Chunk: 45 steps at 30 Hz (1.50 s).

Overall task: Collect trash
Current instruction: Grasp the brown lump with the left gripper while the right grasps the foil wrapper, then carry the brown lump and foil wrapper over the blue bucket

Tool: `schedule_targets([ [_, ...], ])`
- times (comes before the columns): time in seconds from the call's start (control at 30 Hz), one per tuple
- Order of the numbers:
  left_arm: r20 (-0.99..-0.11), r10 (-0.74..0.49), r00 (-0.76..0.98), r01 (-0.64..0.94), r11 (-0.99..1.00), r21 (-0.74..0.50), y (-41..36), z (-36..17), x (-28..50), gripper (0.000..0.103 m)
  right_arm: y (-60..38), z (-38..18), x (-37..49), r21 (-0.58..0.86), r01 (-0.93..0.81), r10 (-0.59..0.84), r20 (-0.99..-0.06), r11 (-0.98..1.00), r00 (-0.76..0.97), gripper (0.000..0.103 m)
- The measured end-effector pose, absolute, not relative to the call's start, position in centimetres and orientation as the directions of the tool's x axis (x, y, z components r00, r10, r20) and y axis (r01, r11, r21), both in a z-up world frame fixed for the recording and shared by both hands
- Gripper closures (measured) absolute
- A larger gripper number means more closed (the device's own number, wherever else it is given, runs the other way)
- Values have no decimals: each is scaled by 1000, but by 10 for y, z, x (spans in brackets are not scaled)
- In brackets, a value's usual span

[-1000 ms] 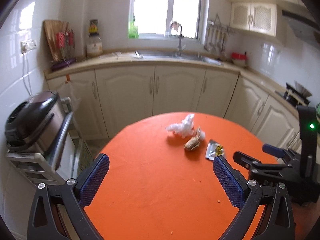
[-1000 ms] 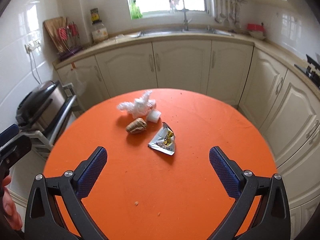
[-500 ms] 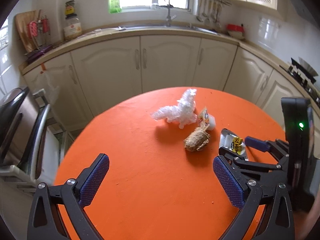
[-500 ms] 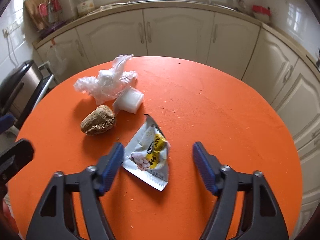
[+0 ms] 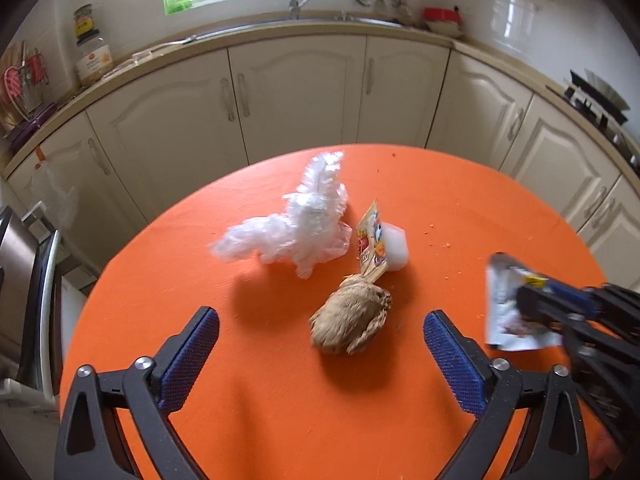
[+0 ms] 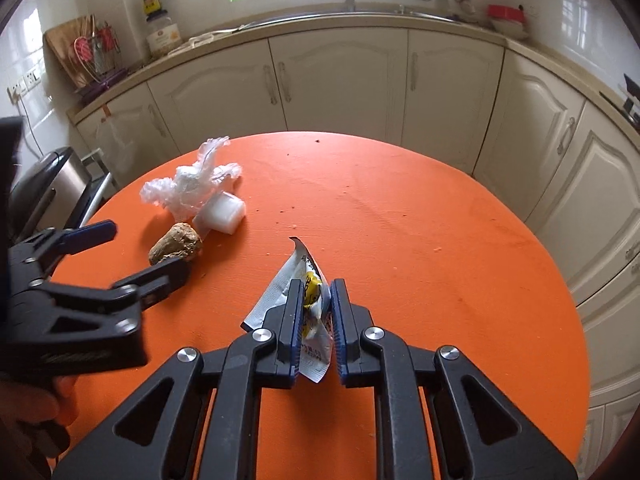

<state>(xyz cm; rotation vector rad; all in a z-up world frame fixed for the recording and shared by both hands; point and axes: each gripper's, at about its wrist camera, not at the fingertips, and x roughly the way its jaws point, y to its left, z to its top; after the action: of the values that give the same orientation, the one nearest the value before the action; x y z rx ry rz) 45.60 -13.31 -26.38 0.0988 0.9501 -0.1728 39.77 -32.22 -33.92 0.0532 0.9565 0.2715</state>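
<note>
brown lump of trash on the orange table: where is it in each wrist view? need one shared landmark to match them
Left wrist view: the brown lump lies at centre, low in the picture, between the left gripper's closing jaws, untouched.
Right wrist view: it lies left of centre, at mid height, just beyond the left gripper.
Shared landmark: the white plastic cup lying on its side just behind the lump.
</note>
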Motion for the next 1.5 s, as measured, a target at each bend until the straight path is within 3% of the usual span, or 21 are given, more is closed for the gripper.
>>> schedule_targets([
  [0.1,-826,-119,551,189,982,-16,-135,-273,476,38,-332,-335,394,167,-195,249,-796,967,553,90],
  [0.13,-827,-124,548,182,983,-27,-135,-274,481,40,-333,-334,394,170,-193,250,-794,966,555,90],
  [0.2,-822,-149,550,174,983,-61,-131,-274,489,67,-336,-331,391,176,-191,254,-789,966,559,90],
  [0.23,-821,-167,546,171,982,-86,-126,-274,493,69,-338,-329,388,182,-190,259,-786,965,561,90],
  [0.57,-755,-228,615,181,972,-146,-120,-248,505,69,-354,-301,352,204,-191,279,-747,960,604,90],
  [0.87,-673,-327,663,301,940,-161,-159,-204,456,69,-392,-247,288,192,-150,241,-677,970,695,90],
  [1.0,-642,-373,670,362,919,-156,-179,-197,400,69,-417,-220,256,187,-122,215,-637,975,740,90],
  [1.23,-620,-490,613,517,842,-155,-237,-185,331,69,-486,-194,191,170,2,101,-595,985,797,90],
  [1.3,-618,-523,587,561,813,-156,-255,-179,278,69,-516,-193,170,159,63,45,-600,985,799,90],
  [1.5,-653,-603,458,689,705,-169,-347,-193,258,69,-596,-208,125,141,228,-88,-637,963,766,90],
])
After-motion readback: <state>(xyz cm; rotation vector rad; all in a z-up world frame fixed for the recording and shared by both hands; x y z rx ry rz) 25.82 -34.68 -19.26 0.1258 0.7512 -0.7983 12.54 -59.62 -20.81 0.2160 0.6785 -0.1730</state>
